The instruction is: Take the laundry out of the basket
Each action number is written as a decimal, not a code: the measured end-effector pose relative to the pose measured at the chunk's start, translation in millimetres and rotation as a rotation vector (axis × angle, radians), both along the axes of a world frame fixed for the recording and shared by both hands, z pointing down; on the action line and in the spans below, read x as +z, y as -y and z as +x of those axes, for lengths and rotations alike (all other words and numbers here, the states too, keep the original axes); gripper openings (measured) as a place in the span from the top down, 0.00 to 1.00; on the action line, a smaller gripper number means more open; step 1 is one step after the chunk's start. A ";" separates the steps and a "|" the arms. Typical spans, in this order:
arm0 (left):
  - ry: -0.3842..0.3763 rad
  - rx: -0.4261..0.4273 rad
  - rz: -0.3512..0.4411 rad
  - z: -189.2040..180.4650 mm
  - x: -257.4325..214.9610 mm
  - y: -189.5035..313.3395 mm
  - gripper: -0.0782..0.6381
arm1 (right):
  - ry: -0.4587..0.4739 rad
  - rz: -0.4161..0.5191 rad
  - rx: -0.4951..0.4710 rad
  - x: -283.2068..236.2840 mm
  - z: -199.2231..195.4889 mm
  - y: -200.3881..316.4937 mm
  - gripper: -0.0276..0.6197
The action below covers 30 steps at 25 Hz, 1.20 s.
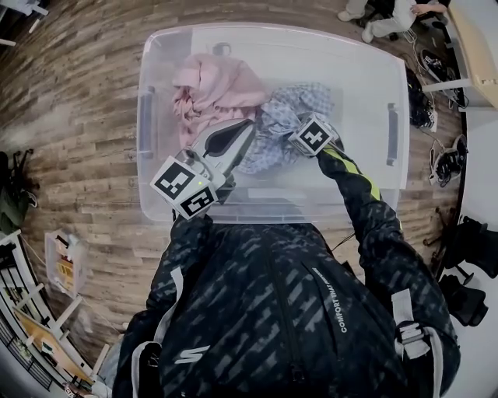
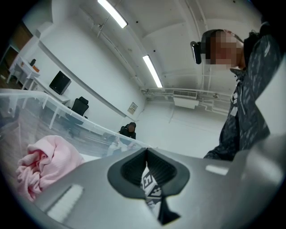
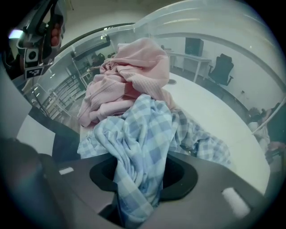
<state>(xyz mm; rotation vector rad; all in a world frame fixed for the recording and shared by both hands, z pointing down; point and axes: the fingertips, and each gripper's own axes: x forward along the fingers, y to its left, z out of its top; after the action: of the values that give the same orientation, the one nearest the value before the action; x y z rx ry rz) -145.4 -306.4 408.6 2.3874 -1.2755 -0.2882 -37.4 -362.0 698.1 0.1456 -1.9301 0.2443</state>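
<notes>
A clear plastic basket [image 1: 272,37] stands on the wooden floor in front of me. Inside it a pink garment [image 1: 210,89] lies at the left, with a blue checked cloth [image 1: 288,113] bunched beside it. My right gripper [image 1: 299,132] points steeply down into the basket and is shut on the blue checked cloth [image 3: 143,134]; a fold of it runs up between the jaws of that gripper [image 3: 140,179]. The pink garment [image 3: 129,76] sits behind it. My left gripper [image 1: 241,130] hovers level over the basket's near left part, shut and holding nothing [image 2: 146,154]. The pink garment [image 2: 44,161] is below it to the left.
The basket's near wall [image 1: 257,210] is close to my body. A seated person [image 1: 381,19] and a desk edge [image 1: 475,47] are at the far right. Cables and shoes [image 1: 440,163] lie along the right side, and shelving [image 1: 62,264] stands at the lower left.
</notes>
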 end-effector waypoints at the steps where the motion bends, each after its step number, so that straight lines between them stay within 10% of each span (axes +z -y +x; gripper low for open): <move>1: -0.002 0.000 0.003 -1.3 -1.0 -0.1 0.88 | 0.007 0.009 0.006 -6.8 -0.3 2.7 0.65; 30: 0.039 0.132 0.127 1.8 -48.9 -16.4 0.88 | 0.710 0.265 0.437 -301.3 5.7 -6.1 0.66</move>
<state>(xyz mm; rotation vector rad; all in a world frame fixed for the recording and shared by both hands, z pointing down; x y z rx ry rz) -143.7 -290.0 359.7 2.5829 -1.1407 -0.2914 -31.8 -355.9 396.8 0.7434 -2.6187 0.3608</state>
